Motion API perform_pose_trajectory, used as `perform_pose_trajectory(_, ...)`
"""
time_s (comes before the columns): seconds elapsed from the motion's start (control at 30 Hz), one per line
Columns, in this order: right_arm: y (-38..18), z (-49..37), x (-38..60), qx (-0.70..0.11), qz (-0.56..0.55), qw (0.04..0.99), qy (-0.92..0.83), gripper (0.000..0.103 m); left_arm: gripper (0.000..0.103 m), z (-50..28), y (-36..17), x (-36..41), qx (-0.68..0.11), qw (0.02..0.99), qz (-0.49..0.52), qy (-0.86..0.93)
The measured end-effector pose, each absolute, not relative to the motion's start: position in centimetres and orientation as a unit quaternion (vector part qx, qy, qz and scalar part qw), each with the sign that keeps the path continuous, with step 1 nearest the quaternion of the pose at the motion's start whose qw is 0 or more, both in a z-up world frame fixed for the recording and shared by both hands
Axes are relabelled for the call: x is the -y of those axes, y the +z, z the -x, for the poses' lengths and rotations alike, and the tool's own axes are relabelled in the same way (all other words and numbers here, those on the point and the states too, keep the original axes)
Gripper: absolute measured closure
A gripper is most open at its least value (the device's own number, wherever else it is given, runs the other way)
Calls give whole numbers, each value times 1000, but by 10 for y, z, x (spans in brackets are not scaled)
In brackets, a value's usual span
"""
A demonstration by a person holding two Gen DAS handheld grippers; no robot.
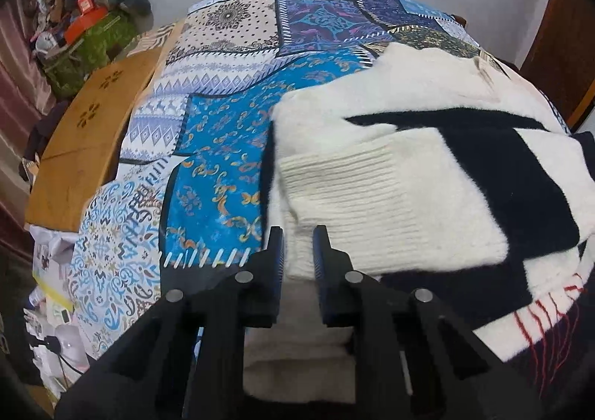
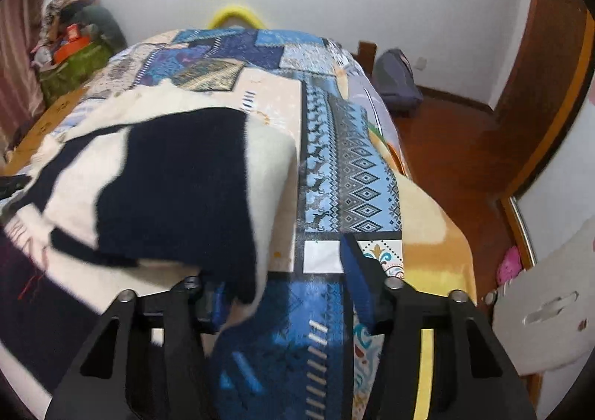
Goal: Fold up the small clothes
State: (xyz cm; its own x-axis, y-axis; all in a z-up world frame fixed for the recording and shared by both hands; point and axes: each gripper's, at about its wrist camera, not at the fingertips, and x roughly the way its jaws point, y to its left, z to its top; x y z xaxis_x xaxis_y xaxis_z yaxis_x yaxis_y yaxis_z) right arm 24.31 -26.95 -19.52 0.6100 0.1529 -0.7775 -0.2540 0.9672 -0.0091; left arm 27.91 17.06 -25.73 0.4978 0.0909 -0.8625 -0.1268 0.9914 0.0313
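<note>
— Start at the left. What's on the bed?

— A white-and-navy knit sweater [image 1: 427, 174] lies on the patchwork bedspread [image 1: 223, 144], its long axis running across the bed from near the left claw toward the right one. A ribbed white cuff end [image 1: 357, 204] points at the left claw, folded over the body.

— And that left claw [image 1: 298, 245]?

— Low, pointing along the bed, its fingers a narrow gap apart with white knit between them. I cannot tell whether they pinch it.

— Anything around it?

— A wooden board [image 1: 89, 137] along the bed's left side, a heap of clothes and boxes [image 1: 85, 22] in the far corner, red loose threads [image 1: 550, 327] on the sweater's near edge.

— Now the right.

— From there the sweater [image 2: 178, 189] drapes toward the right claw [image 2: 282, 271], which is spread wide. A navy flap [image 2: 238, 282] hangs over its left finger; the right finger [image 2: 357, 271] stands bare over the bedspread [image 2: 353, 174]. Beyond lie the wooden floor [image 2: 453, 159] and a grey backpack [image 2: 396, 81].
</note>
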Motion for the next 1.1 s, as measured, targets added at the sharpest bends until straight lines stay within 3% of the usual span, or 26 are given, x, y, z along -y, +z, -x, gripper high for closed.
perform_pose_trajectory(0.33,-163,-228,291,-413,8,902,124,64,87,-265,-231,-195,-476,874,15,100)
perform_pose_trajectory(0.57,-141,-245,277,-401,-30,901,162,63,83,-271,-204,-157,-455,890,5,26)
perform_pose_trajectory(0.93,-223,-291,206,-495,-6,843,208,64,79,-305,-262,-140,-502,863,-39,39)
perform_pose_trajectory(1.1,-221,-283,221,-495,3,843,210,64,76,-292,-263,-160,-503,861,-51,62)
